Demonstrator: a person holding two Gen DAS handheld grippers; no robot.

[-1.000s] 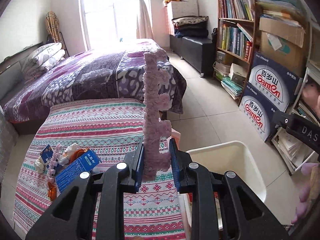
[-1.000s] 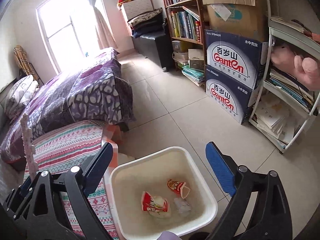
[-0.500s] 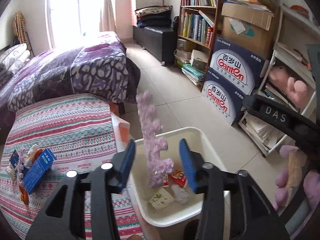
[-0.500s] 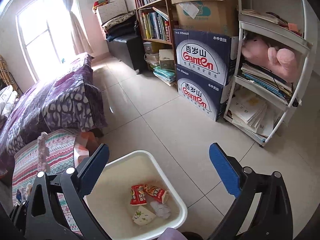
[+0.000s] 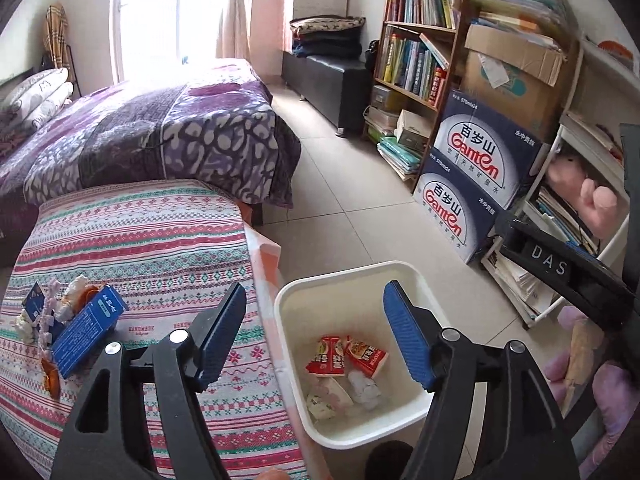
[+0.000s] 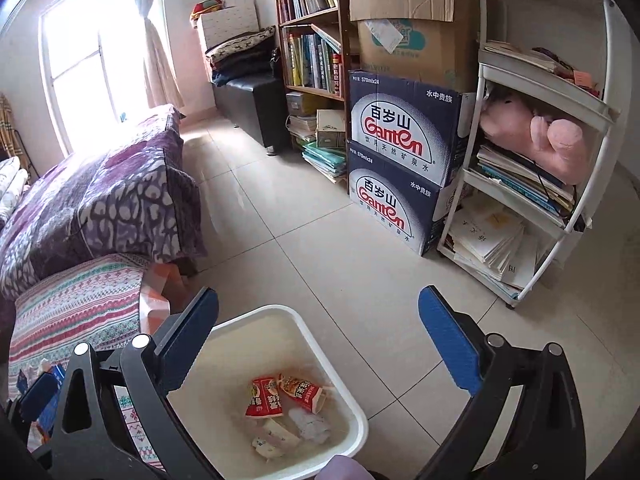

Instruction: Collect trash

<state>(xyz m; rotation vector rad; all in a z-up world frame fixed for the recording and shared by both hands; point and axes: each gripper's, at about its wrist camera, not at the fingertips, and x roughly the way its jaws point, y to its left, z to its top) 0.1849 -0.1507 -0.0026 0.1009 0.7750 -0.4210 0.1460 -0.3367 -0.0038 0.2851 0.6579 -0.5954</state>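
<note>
Tiled bedroom floor carries a white bin (image 5: pixel 404 270) holding red wrappers (image 5: pixel 346 356); left gripper (image 5: pixel 316 326) jaws, just opening, stand apart and empty above it, right gripper (image 6: pixel 320 338) likewise spread.

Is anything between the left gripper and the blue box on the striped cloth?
Nothing visible. The left gripper, jaws just opened and empty, hangs over the white bin. The blue box lies to its left on the striped cloth, with only bare cloth between them.
</note>
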